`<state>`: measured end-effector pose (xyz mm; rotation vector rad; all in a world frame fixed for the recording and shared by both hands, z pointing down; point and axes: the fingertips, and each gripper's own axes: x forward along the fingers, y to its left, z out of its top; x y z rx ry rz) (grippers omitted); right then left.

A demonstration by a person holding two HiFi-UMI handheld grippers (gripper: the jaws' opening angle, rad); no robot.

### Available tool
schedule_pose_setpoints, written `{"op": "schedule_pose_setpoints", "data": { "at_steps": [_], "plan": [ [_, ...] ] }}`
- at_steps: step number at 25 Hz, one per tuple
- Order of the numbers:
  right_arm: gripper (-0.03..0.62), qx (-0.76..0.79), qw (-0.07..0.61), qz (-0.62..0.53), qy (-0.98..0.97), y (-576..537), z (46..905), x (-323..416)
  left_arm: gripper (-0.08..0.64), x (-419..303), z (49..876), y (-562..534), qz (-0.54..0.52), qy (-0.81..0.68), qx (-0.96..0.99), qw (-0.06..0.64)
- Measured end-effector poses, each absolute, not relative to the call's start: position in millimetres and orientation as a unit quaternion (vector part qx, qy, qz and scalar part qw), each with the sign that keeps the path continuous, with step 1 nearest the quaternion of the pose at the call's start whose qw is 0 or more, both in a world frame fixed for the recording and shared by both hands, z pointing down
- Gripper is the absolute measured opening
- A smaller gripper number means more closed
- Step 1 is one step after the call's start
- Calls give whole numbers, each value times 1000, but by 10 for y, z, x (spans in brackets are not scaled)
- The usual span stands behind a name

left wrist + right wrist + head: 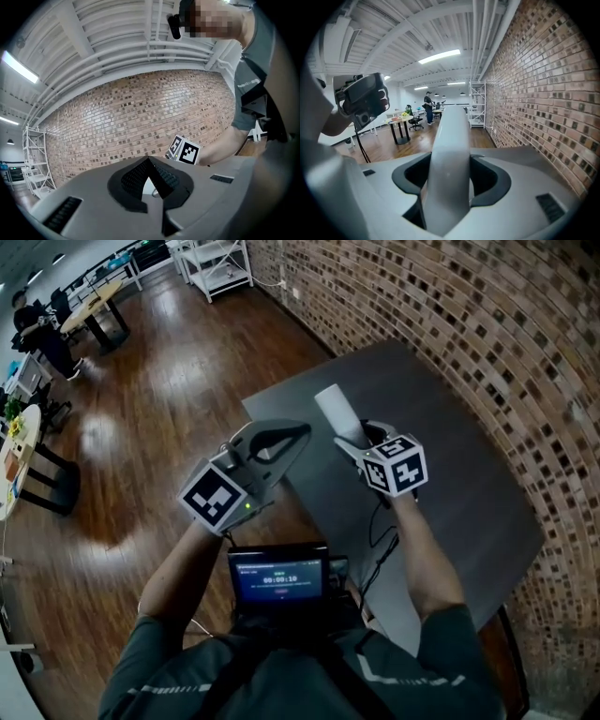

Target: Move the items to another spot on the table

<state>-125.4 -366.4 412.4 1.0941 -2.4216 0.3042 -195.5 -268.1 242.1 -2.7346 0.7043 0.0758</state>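
Note:
A white cylinder (pixel 337 412) sticks up and away from my right gripper (pixel 364 442), which is shut on it above the dark grey table (pixel 441 418). In the right gripper view the cylinder (pixel 451 154) fills the gap between both jaws and hides what lies straight ahead. My left gripper (pixel 300 432) hovers at the table's near left edge, just left of the cylinder, shut with nothing held. In the left gripper view its ribbed fingertips (pixel 159 171) meet at a point, and the right gripper's marker cube (pixel 186 151) shows beyond them.
A brick wall (pixel 450 306) runs along the table's far side. Wooden floor (pixel 169 399) lies to the left, with desks, chairs and a seated person (pixel 37 329) far off and white shelving (pixel 217 262) at the back. A small screen (pixel 279 579) sits at my chest.

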Motion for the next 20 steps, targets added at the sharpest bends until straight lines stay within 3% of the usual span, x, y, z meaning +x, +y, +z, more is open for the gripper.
{"op": "schedule_pose_setpoints", "data": {
  "at_steps": [10,20],
  "plan": [
    [262,408,262,141,-863,-4205,4412,-1535,-9,-2033,2524,-3149,29,214,-966,140],
    [262,420,317,172,-833,-4999,4882,-1947,-9,-2602,2606,-4052,38,194,-972,130]
  ]
}}
